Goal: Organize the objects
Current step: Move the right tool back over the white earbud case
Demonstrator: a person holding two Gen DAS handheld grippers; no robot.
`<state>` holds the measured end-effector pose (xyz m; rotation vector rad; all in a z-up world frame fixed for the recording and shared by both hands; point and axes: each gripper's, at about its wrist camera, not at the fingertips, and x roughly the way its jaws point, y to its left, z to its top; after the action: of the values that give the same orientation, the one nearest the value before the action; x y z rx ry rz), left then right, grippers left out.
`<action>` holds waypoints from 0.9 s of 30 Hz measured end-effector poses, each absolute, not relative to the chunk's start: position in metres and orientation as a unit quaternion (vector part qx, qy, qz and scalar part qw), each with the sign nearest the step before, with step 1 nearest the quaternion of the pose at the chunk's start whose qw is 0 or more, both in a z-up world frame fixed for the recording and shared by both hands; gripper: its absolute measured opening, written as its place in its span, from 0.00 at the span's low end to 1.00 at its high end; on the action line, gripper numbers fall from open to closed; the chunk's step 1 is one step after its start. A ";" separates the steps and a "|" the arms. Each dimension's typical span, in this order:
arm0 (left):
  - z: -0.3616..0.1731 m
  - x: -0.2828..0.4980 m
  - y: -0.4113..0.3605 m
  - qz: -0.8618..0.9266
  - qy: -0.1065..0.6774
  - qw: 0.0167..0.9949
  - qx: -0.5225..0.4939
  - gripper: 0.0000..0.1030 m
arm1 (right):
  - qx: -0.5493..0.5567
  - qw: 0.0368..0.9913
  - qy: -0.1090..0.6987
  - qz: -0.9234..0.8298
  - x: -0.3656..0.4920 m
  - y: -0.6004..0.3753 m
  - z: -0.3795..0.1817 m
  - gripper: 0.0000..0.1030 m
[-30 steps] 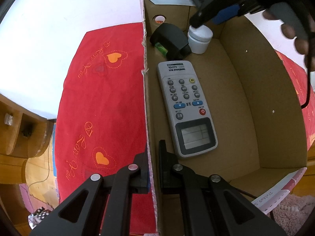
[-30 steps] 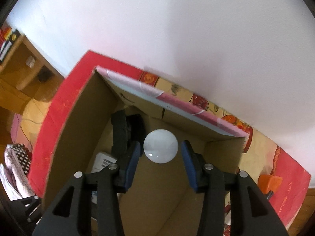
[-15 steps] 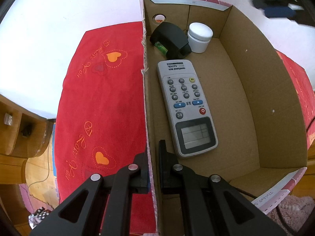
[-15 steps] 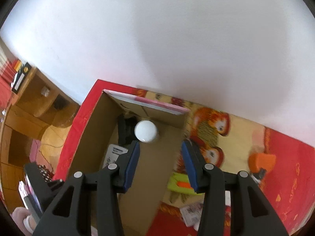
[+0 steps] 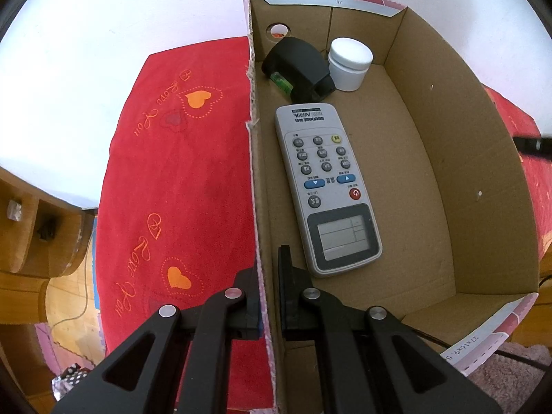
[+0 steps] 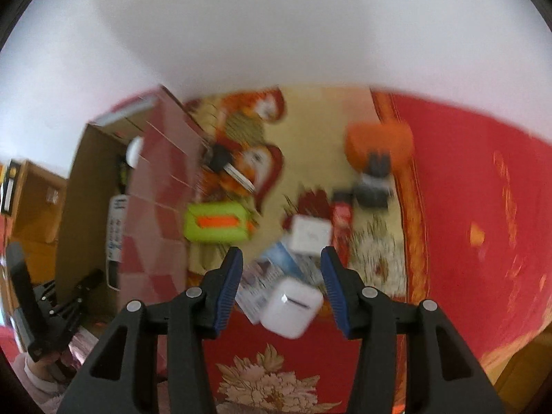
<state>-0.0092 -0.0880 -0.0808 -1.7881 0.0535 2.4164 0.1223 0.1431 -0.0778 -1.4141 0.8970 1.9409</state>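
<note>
My left gripper (image 5: pixel 268 277) is shut on the left wall of the open cardboard box (image 5: pixel 256 158). Inside the box lie a grey remote control (image 5: pixel 327 189), a black device (image 5: pixel 296 69) and a white jar (image 5: pixel 349 59). My right gripper (image 6: pixel 281 276) is open and empty above the table, right of the box (image 6: pixel 151 186). A white earbud case (image 6: pixel 291 307) lies between its fingers, below them. A lime green case (image 6: pixel 217 224), a white square box (image 6: pixel 310 234), a key (image 6: pixel 229 167) and an orange object (image 6: pixel 379 145) lie further off. The right wrist view is blurred.
A red cloth with orange hearts (image 5: pixel 179 186) covers the table left of the box. A patterned yellow and red cloth (image 6: pixel 372 258) lies under the loose objects. Wooden furniture (image 5: pixel 24 234) stands to the left. A white wall is behind.
My right gripper has left the box, where the white jar stays, and swung right over the loose objects. My left gripper has not moved.
</note>
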 end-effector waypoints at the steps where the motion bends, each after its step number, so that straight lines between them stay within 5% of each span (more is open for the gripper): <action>1: -0.081 -0.008 -0.088 0.802 0.017 0.067 -0.594 0.05 | -0.529 0.288 0.347 0.719 0.128 0.142 -0.085 0.46; 27: -0.080 -0.006 -0.087 0.800 0.017 0.069 -0.595 0.05 | -0.557 0.308 0.385 0.668 0.132 0.112 -0.137 0.53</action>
<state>-0.0061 -0.0867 -0.0804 -1.7921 0.0512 2.4088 0.1319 0.1118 -0.1366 -1.4721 1.0177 1.7672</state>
